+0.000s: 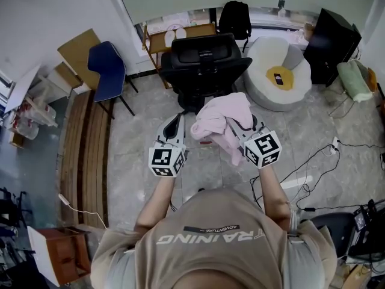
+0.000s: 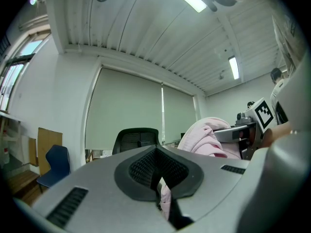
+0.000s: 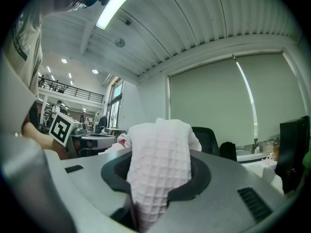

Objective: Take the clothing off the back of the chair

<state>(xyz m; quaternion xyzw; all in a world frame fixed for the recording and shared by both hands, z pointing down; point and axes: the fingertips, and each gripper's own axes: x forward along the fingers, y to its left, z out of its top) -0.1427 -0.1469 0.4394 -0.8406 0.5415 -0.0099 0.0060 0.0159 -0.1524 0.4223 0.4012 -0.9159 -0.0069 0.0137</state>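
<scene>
Pink waffle clothing (image 1: 219, 120) made a soft lump lying sideways. The left gripper (image 2: 163, 198) jaws pinched its thin edge; the right gripper (image 3: 150, 198) jaws pinched a thick fold.

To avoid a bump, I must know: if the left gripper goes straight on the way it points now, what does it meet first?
Probably the black office chair, which stands right ahead of the left gripper. Nothing else shows in between, though the gap is hard to judge.
</scene>
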